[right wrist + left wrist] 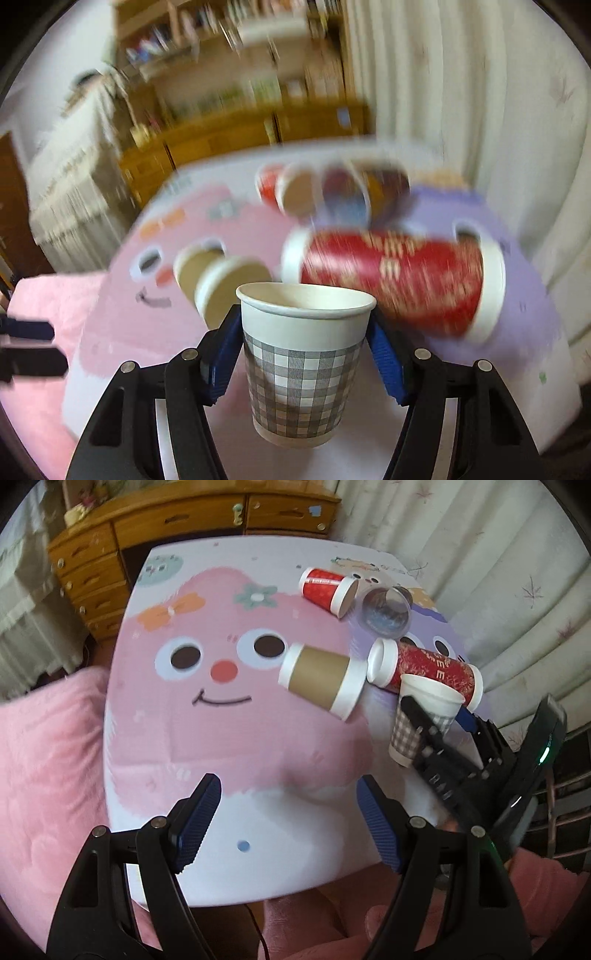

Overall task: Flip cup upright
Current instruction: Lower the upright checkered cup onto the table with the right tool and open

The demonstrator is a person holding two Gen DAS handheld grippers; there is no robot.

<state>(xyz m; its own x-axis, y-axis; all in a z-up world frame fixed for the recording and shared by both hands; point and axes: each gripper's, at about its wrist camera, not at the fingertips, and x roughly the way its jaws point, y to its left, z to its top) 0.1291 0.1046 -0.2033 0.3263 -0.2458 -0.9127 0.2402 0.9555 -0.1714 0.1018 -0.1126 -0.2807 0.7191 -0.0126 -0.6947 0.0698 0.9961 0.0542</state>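
A white paper cup with a grey checked pattern (303, 369) is held upright, mouth up, between the blue pads of my right gripper (304, 350), a little above the table. In the left wrist view the same cup (421, 716) shows at the right, with the right gripper (439, 716) around it. My left gripper (288, 827) is open and empty above the table's near edge.
The table (184, 738) has a pink cartoon-face cloth. Several cups lie on their sides at its far right: a brown-sleeved one (321, 681), a tall red one (432, 668), a small red one (327, 590) and a clear one (386, 609). A wooden dresser (184, 528) stands behind.
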